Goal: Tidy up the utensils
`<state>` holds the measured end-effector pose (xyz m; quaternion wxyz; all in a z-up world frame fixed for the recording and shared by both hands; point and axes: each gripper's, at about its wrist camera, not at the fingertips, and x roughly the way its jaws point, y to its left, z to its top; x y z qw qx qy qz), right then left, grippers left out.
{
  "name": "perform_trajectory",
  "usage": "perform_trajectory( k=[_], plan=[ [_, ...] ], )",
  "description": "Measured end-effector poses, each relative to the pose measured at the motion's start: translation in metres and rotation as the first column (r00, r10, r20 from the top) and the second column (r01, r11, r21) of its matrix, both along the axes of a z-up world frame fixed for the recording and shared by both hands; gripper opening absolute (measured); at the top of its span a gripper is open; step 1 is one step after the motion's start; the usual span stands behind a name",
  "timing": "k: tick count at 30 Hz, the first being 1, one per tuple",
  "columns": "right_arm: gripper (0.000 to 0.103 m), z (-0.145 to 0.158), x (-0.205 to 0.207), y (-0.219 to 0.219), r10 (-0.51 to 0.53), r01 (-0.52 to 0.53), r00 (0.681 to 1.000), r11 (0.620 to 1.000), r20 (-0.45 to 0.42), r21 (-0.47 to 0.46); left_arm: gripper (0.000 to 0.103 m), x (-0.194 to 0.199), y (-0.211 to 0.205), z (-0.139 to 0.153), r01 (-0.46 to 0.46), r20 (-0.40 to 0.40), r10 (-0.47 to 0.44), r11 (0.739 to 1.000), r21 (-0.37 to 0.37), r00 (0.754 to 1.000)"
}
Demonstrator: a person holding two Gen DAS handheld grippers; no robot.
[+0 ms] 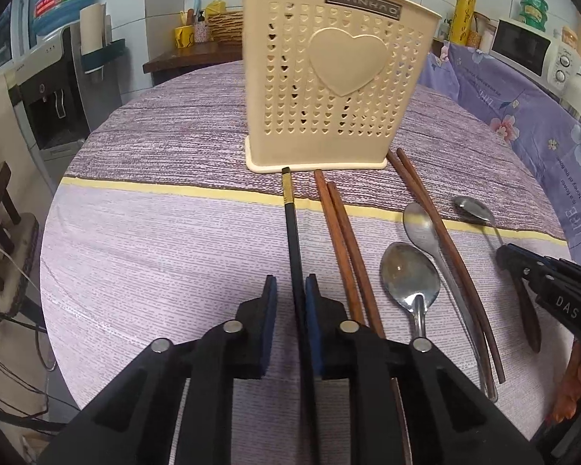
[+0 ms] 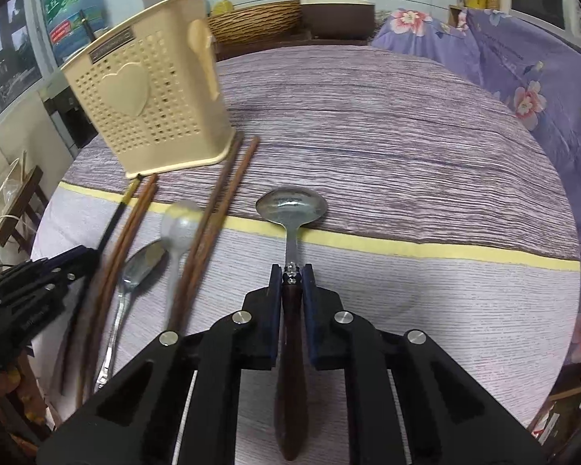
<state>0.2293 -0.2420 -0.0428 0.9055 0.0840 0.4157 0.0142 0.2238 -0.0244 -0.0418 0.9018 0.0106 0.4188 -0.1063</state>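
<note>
A cream holder [image 1: 341,77] with heart-shaped holes stands on the round table, with a brown chopstick sticking out of it. My left gripper [image 1: 290,283] straddles a black chopstick [image 1: 290,213] lying on the cloth. The chopstick touches the right pad, and a gap shows at the left pad. My right gripper [image 2: 292,271] is shut on the neck of a wooden-handled spoon [image 2: 290,203] whose bowl rests on the yellow stripe. Between the two grippers lie two pairs of brown chopsticks [image 1: 341,240] [image 1: 437,224] and two metal spoons [image 1: 408,275] [image 1: 422,224].
The striped tablecloth [image 1: 155,252] ends at the round table edge on the left and in front. A floral purple cover [image 1: 523,97] rises at the right, with a microwave [image 1: 523,46] behind it. A water dispenser [image 1: 50,89] stands at the left, and a wicker basket [image 2: 255,23] behind the table.
</note>
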Motion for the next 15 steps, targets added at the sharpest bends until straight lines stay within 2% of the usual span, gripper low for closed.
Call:
perform_trajectory(
  k=[5,6,7,8,9,12,15],
  plan=[
    [0.012,-0.003,-0.003,-0.01,0.0,0.0,1.0,1.0,-0.011,0.007,0.014,0.001,0.008,0.001,-0.005,-0.016,0.004,1.0,-0.027,1.0],
    [0.018,-0.002,-0.003,-0.01,0.006,-0.006,1.0,1.0,-0.002,0.009,0.014,0.002,0.008,0.0,-0.008,-0.019,0.008,0.999,-0.033,1.0],
    [0.03,-0.002,-0.002,-0.01,0.007,-0.007,1.0,1.0,-0.002,0.014,0.014,0.003,0.007,0.001,-0.01,-0.02,0.009,0.999,-0.034,1.0],
    [0.036,-0.001,-0.002,-0.01,0.006,-0.006,1.0,1.0,-0.001,0.019,0.015,0.004,0.006,0.001,-0.009,-0.021,0.008,1.0,-0.028,1.0],
    [0.043,0.0,-0.001,-0.01,0.008,-0.008,1.0,1.0,0.001,0.018,0.018,0.006,0.005,0.001,-0.008,-0.021,0.008,1.0,-0.021,1.0],
    [0.044,0.004,0.008,-0.012,0.01,-0.01,1.0,0.999,-0.002,0.03,0.041,0.014,0.004,0.002,-0.002,-0.025,0.002,1.0,-0.007,1.0],
    [0.044,0.004,0.024,-0.014,0.01,-0.01,0.999,1.0,-0.044,0.008,0.043,0.027,0.001,0.001,0.006,-0.027,-0.005,1.0,0.02,1.0]
  ],
)
